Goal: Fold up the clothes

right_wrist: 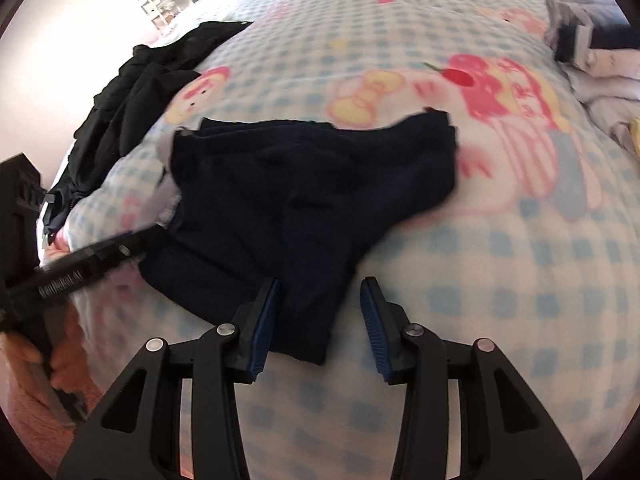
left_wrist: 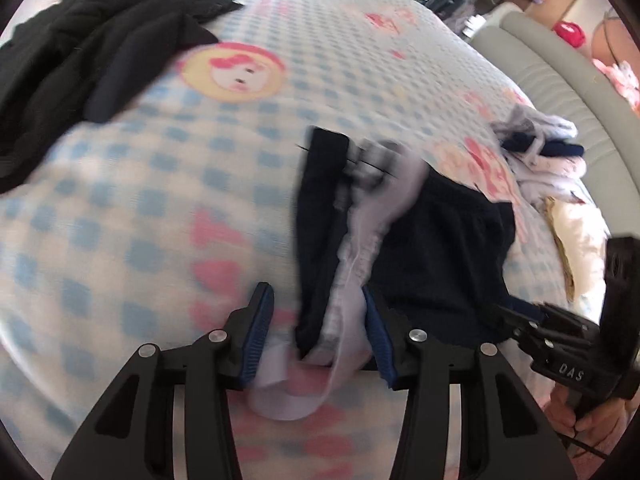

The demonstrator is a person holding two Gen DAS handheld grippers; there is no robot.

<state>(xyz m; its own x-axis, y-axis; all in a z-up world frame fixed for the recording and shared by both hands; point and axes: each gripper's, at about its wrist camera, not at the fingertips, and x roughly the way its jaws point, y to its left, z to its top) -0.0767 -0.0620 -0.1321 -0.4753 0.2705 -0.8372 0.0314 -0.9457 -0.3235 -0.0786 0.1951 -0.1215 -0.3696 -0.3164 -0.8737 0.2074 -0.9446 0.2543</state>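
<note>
A small navy garment [left_wrist: 432, 240] [right_wrist: 300, 184] with a pale elastic band [left_wrist: 360, 248] lies crumpled on the blue-checked cartoon bedsheet [left_wrist: 160, 200]. My left gripper [left_wrist: 318, 320] stands open over its left end. The pale band and a navy fold lie loose between the fingers, against the right pad. At the garment's near corner my right gripper [right_wrist: 320, 312] is open too. The navy edge rests by its left pad, and its right pad has only sheet beside it. Each gripper shows at the edge of the other's view, blurred.
A heap of black clothes [left_wrist: 80, 60] [right_wrist: 132, 92] lies at the far left of the bed. A small pile of white and navy clothes [left_wrist: 540, 148] [right_wrist: 592, 48] sits at the right, near the grey padded bed edge [left_wrist: 560, 68]. A person's hand [left_wrist: 580, 420] holds the right gripper's handle.
</note>
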